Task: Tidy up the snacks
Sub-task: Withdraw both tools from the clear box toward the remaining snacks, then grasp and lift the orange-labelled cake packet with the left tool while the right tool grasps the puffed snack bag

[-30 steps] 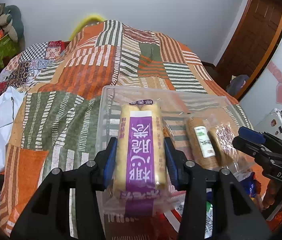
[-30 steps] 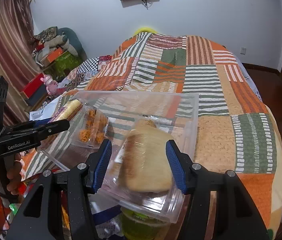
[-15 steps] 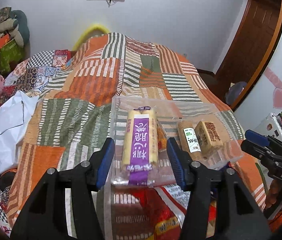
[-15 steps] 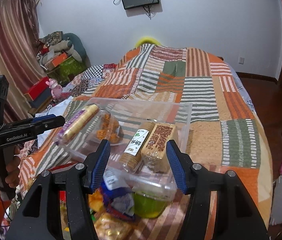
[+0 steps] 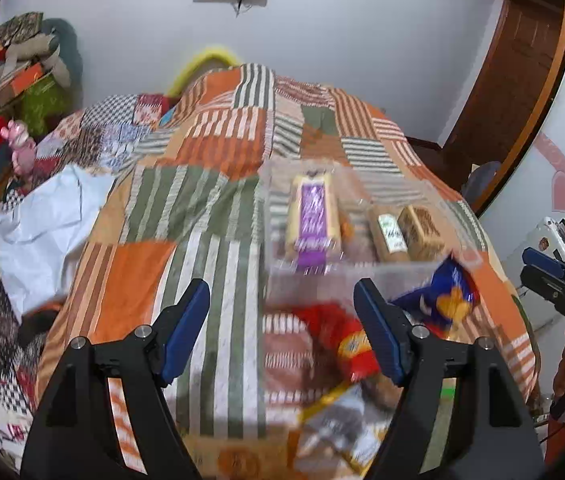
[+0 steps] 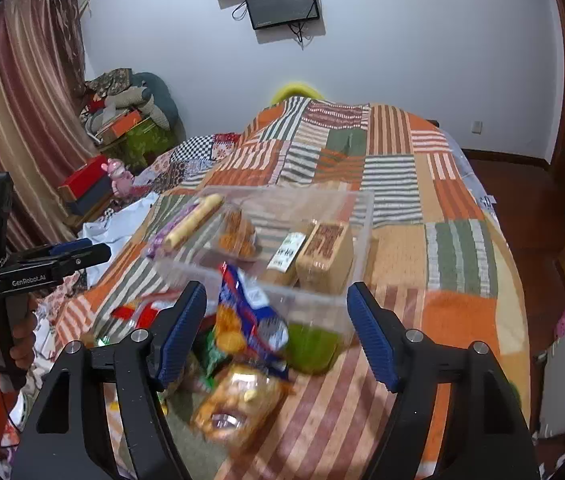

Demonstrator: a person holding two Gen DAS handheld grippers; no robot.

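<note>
Both grippers hang over the bed with nothing held. Left gripper (image 5: 282, 332) has its blue pads spread wide and its jaws are opening; only blurred quilt and loose wrappers show between them, touching neither pad. Right gripper (image 6: 276, 330) is likewise parted, its jaws opening, with a blue snack bag (image 6: 248, 312) seen in the gap below but not pressed by either pad. Just beyond both sits a clear plastic box (image 6: 364, 216) on the patchwork quilt (image 5: 218, 148). Inside it lie a long purple-labelled pack (image 5: 313, 216) on the left side and two brown packs (image 5: 406, 232) side by side on the right. Loose snacks (image 6: 238, 408) lie heaped on the quilt between box and grippers.
</note>
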